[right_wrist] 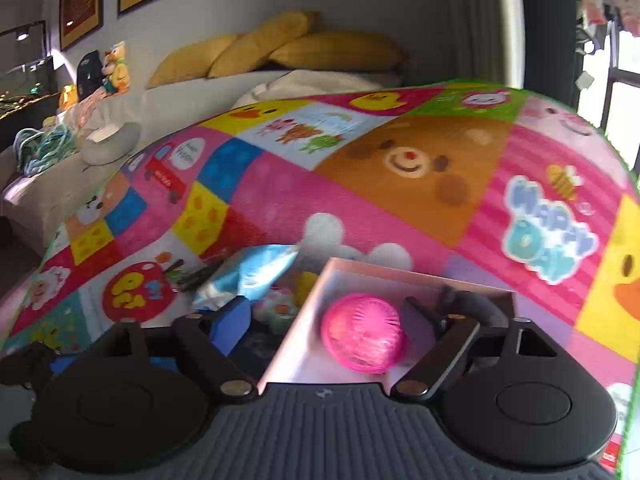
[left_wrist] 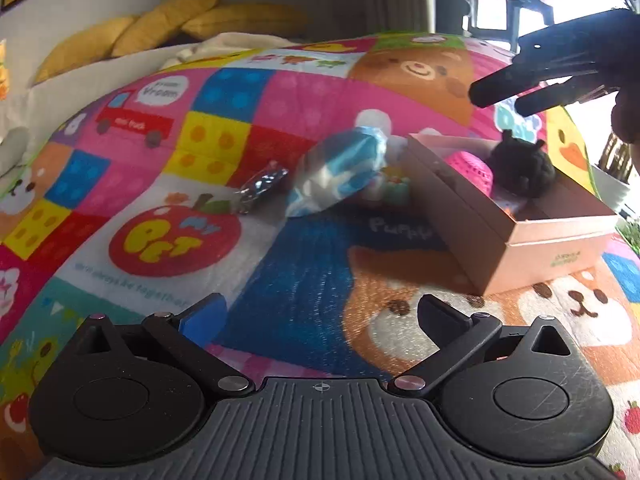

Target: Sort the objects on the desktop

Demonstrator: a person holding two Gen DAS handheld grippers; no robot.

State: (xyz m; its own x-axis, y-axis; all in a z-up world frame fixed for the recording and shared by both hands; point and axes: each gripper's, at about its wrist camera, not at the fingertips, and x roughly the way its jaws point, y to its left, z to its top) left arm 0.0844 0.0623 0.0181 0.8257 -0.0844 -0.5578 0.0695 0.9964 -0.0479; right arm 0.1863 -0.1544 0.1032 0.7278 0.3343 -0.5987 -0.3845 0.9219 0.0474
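Note:
A pink cardboard box lies open on the colourful mat at the right. In it rest a pink spiky ball and a black fuzzy thing. Left of the box lie a blue-and-white plastic bag and a small dark packet. My left gripper is low over the mat, short of the bag, open and empty. My right gripper hovers above the box's far end. In the right wrist view the right gripper is open, with the ball lying in the box below its jaws.
The play mat covers the whole work surface. A small pastel toy lies between bag and box. Behind the mat stands a pale sofa with yellow cushions. A window is at the right.

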